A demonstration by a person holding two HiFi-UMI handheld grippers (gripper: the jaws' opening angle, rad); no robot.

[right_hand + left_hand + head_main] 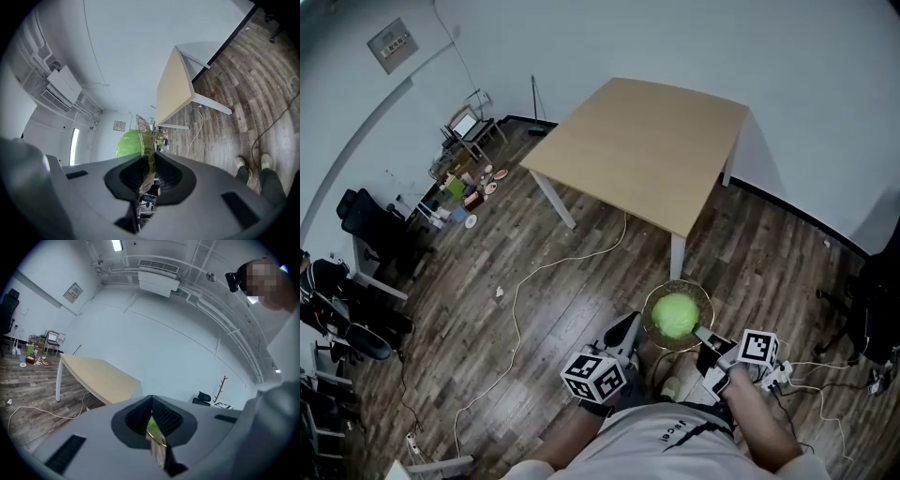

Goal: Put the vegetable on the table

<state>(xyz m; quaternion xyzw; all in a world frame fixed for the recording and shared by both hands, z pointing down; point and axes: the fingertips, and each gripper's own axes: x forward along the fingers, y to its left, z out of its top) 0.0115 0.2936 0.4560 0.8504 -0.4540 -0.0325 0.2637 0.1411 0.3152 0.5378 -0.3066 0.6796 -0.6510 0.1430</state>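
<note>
Wood floor (534, 281) lies below. Right gripper (705, 337) is clamped on the bowl (680, 284) rim at 5 o'clock. Left gripper (630, 325) seems to pinch it at 9 o'clock. One vegetable (675, 316) sits inside. One table (637, 150) waits at 12 o'clock, so carrying and setting down are left.

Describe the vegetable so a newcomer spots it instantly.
From the wooden table, come toward the person. The left claw and right claw grip a glass bowl by its rim; the vegetable is the round ball inside, the only bright green thing nearby.
</note>
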